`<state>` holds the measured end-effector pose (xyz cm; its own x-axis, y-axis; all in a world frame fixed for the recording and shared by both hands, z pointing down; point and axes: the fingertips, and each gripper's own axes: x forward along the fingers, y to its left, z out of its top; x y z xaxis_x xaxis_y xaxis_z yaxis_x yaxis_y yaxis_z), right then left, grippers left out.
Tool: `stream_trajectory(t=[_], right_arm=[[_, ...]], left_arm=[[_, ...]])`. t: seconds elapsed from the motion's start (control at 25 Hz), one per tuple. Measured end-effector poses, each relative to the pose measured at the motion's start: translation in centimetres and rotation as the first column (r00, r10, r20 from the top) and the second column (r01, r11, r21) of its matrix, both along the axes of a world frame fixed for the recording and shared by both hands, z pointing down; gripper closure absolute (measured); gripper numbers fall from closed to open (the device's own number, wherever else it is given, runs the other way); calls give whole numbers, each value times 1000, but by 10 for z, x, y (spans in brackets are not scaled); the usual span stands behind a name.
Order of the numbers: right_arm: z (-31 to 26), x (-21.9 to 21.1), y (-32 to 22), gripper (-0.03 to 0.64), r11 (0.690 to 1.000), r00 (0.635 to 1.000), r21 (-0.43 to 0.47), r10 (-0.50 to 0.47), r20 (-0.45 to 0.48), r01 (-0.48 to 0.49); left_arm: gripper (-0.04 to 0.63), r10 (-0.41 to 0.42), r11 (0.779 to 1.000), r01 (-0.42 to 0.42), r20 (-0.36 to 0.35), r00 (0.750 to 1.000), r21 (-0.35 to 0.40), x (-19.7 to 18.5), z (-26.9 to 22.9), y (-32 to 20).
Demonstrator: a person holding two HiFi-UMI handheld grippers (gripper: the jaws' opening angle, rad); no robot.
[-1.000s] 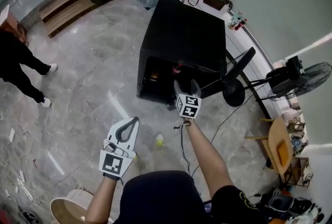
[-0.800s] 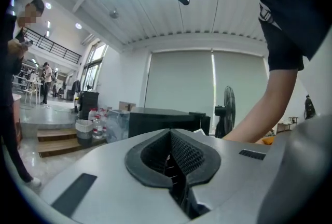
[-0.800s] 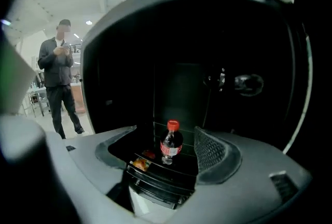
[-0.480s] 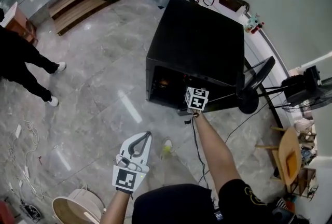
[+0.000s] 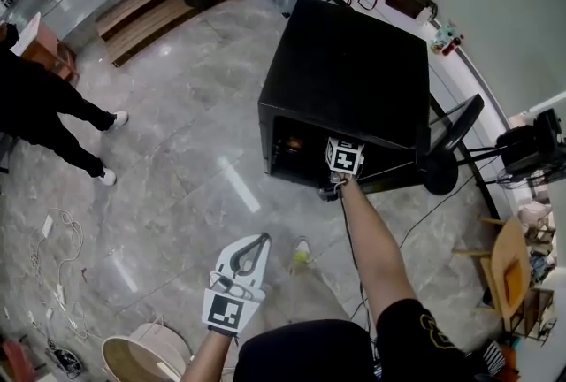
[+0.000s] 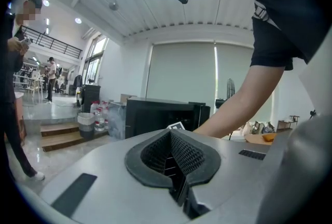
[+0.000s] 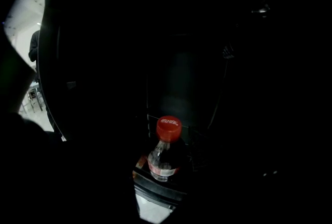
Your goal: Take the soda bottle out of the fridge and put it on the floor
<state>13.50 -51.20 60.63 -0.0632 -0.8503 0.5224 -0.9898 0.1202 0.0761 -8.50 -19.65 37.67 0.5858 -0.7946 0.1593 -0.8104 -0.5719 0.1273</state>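
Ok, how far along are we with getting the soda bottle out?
Done: the fridge is open and the right tool reaches inside. In hand: the red-capped soda bottle stands upright ahead of that tool, whose jaws have just been closing; too dark to tell whether it is between them. Left: pull it out and set it on the floor. The left tool hangs shut and empty.

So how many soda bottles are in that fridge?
1. The red-capped soda bottle stands upright inside the dark fridge. Others may be hidden in the dark.
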Motion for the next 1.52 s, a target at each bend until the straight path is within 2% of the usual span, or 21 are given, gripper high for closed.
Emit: stream_trajectory(t=[0.12,0.24,0.36,0.56,0.76,1.12,1.52], right_arm=[[4,-1,-3,446,1000,1000,-18,-13,-22,12],[-8,1,-5,474,1000,1000,13,1,9,-1],[-10,-1,2,479,1000,1000,16,7,10,-7],[-12,-11,12,482,999,998,20,-45,-32,45],[-20,-15,33,482,999,999,14,-53,-11,53],[-84,-42,99,482,980,986,103,-167,-16,168],[-180,-81,214,483,963,974,153,-225,3,222]], left_arm=[[580,-1,1000,1,-1,1000,-3,1,1,2],[580,4,1000,-4,-1,1000,-5,2,3,5],[580,5,1000,-5,1,1000,-11,-1,6,9],[580,8,1000,-7,9,1000,-14,-7,6,10],[580,17,1000,-17,12,1000,-5,-14,3,12],[580,51,998,-52,33,998,27,-40,0,21],[580,101,992,-102,20,995,81,-62,-21,38]])
